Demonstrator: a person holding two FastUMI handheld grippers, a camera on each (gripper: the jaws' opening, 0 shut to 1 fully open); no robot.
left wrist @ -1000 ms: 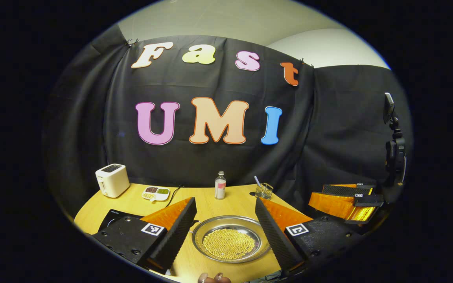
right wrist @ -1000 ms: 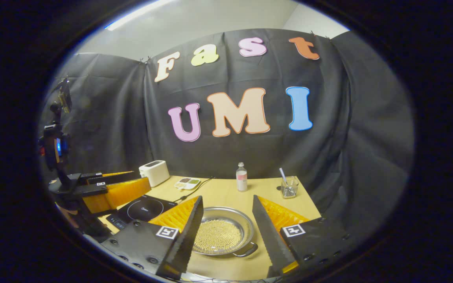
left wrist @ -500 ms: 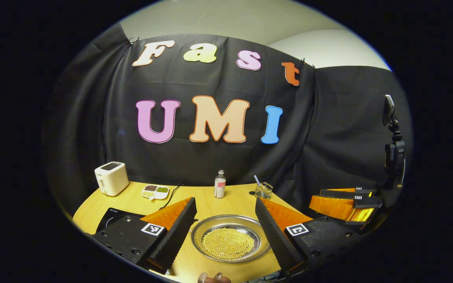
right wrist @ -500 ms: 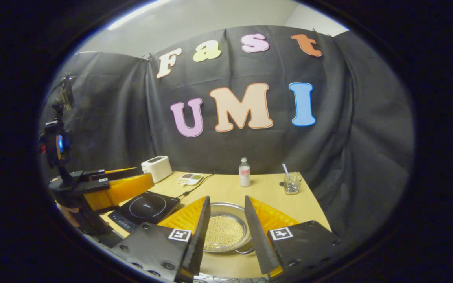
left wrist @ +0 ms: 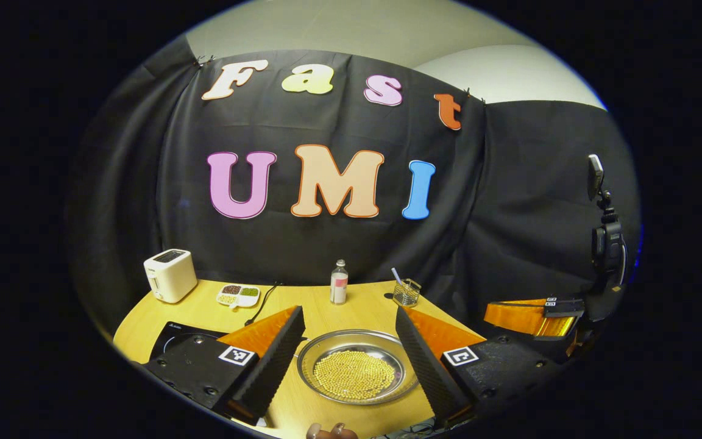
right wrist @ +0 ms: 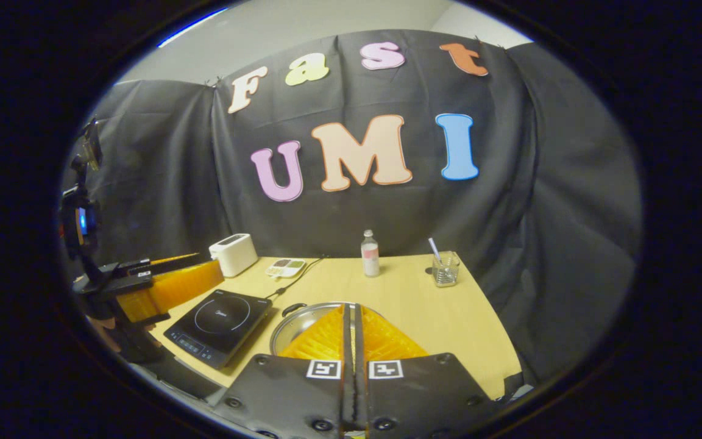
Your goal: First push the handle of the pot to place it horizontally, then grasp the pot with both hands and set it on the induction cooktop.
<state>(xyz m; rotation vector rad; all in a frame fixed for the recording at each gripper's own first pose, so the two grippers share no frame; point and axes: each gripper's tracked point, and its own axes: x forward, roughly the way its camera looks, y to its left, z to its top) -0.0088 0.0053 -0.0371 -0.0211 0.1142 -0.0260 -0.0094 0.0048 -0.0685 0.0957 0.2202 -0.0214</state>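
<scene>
Shallow steel pot of yellow beads (left wrist: 356, 373) resting on wooden bench (right wrist: 412, 299), beside black induction cooktop (right wrist: 220, 317), not on it. Left claw (left wrist: 351, 366) released above pot; right claw (right wrist: 351, 323) clenched empty, apparently readied for handle push.

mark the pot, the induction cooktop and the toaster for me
pot (left wrist: 311, 356): left gripper view, bare left rim.
induction cooktop (right wrist: 220, 317): right gripper view, middle of its glass top.
toaster (left wrist: 170, 275): left gripper view, front face of the body.

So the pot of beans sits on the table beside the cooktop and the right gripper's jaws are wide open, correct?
Not quite. The right gripper has its jaws closed together, as the right gripper view shows. The pot of beans does sit on the table beside the cooktop.
</scene>
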